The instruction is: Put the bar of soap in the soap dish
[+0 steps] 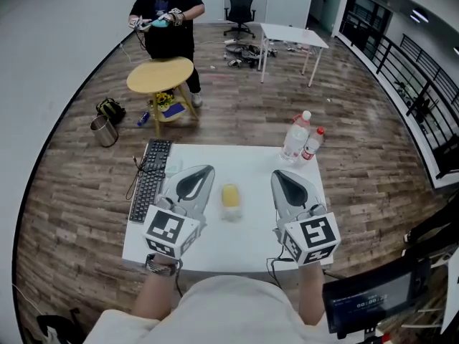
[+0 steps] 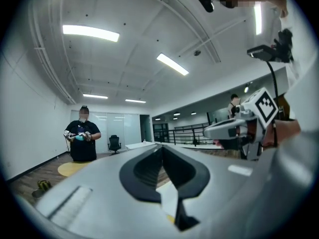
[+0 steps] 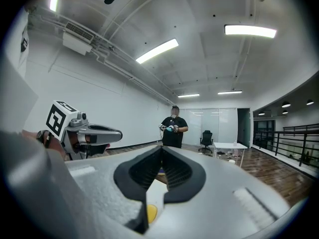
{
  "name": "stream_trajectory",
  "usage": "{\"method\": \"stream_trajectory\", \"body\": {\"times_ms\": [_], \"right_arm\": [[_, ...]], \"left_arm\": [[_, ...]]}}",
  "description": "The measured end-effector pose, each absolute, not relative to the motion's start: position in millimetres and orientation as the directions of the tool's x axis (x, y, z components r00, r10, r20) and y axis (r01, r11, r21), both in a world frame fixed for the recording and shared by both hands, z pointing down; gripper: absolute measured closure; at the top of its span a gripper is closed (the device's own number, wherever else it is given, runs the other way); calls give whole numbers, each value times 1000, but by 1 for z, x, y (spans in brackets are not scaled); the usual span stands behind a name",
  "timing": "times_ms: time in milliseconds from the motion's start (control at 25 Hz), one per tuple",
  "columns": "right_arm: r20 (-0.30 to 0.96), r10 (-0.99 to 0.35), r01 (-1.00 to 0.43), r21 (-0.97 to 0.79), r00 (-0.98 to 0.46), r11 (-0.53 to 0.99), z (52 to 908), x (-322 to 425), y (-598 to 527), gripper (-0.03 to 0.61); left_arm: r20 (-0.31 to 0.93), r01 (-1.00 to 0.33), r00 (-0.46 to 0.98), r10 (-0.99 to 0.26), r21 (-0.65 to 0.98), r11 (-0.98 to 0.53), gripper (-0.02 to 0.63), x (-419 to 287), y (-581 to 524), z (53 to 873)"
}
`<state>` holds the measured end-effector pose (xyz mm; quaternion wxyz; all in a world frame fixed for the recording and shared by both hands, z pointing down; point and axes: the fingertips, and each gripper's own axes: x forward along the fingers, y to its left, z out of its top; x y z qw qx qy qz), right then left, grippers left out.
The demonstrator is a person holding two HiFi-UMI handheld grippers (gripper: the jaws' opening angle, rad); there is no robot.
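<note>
A yellow bar of soap [image 1: 229,195] lies at the middle of the white table [image 1: 237,249], seemingly in a clear soap dish [image 1: 231,213] whose outline is faint. My left gripper [image 1: 206,168] hangs just left of the soap and my right gripper [image 1: 276,173] just right of it. Both are held level above the table, jaws together, with nothing between them. In the left gripper view the closed tips [image 2: 160,146] point across the room. The right gripper view shows the same closed tips [image 3: 162,147]. A sliver of yellow soap [image 3: 151,212] shows below the jaws.
A black keyboard [image 1: 150,178] lies along the table's left edge. Two plastic bottles [image 1: 295,136] stand at its far right corner. Beyond are a round yellow table [image 1: 160,75], a person [image 1: 166,20] holding grippers, a metal bucket [image 1: 104,130] and a screen [image 1: 373,299] at lower right.
</note>
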<state>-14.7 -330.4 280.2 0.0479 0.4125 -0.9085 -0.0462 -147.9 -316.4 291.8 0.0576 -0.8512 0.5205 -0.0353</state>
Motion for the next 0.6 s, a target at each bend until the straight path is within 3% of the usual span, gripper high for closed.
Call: {"method": "stream_trajectory", "body": {"times_ms": [600], "right_arm": [[89, -820, -816, 77, -566, 572, 287, 9, -311, 575]], "left_arm": [[116, -833, 521, -846, -149, -533, 606, -137, -298, 320]]}}
